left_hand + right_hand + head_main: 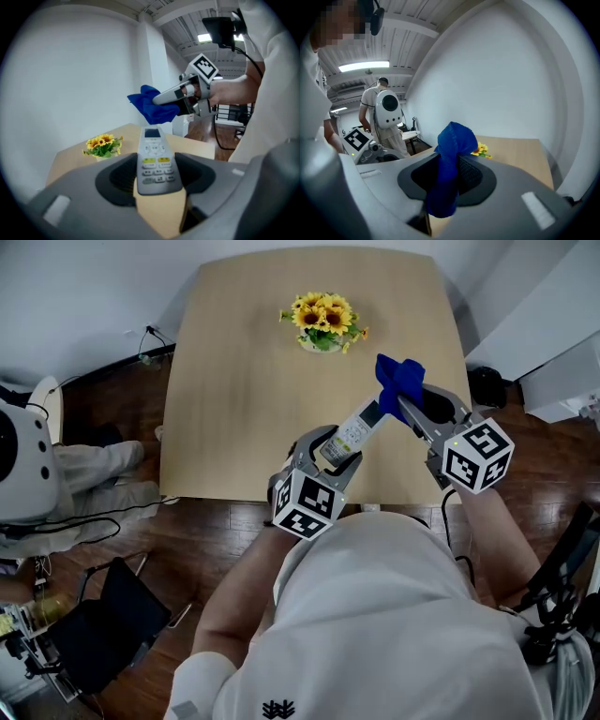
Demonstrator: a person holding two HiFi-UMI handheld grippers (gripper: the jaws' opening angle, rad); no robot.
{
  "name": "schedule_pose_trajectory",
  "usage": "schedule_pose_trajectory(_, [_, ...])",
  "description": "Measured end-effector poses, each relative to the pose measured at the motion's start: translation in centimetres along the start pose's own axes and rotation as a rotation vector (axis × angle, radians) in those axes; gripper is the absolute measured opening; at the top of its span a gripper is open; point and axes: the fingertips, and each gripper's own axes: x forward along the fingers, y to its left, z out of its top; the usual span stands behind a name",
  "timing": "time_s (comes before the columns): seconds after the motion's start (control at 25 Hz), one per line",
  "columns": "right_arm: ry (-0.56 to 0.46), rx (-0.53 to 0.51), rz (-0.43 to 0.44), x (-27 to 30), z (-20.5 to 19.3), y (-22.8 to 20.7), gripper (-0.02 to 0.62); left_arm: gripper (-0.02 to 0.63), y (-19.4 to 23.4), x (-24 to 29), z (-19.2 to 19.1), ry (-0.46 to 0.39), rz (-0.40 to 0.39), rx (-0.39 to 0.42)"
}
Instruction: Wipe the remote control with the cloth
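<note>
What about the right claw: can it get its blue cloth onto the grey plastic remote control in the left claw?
Probably yes. The right claw, shut on the blue cloth, is close beside the far end of the grey plastic remote control that the left claw holds, and nothing shows between them.

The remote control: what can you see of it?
The remote control is a slim, light grey plastic bar with a small dark screen at its far end, two yellow buttons and rows of grey ones. It faces buttons up, held by its near end between the fingers of the left gripper, above the table. A blue cloth hangs close to its far end; contact is unclear.
</note>
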Motion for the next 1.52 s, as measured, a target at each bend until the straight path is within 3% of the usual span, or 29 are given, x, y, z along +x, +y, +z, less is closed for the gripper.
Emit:
schedule_pose_trajectory(0.28, [0.018,-0.01,0.284,2.2,-0.9,11.2,0.094,0.268,0.2,0.3,0.5,-0.018,0.009,-0.006])
schedule_pose_trajectory(0.44, [0.057,-0.014,0.337,3.6,-2.1,12.8,0.094,0.268,0.9,0.5,0.9,-0.023,0.016,-0.005])
schedule_pose_trajectory(0.68, [0.075,-0.031,0.239,4.2,-2.5,9.9,0.092,0.267,1.2,-0.8,0.7,-0.046,0.026,-0.006])
schedule_pose_trajectory(1.2, [0.053,-0.001,-0.024,3.5,-0.9,-1.5,0.092,0.267,1.7,-1.7,-0.3,-0.054,0.024,-0.031])
schedule_pose_trajectory(1.36, [0.058,0.023,-0.077,2.8,-1.6,-3.2,0.092,0.267,2.4,-2.0,-1.1,-0.052,0.039,-0.068])
schedule_pose_trajectory(1.52, [0.094,0.038,-0.081,1.2,-3.4,-2.1,0.092,0.267,4.2,-3.1,-3.3,-0.038,0.099,-0.166])
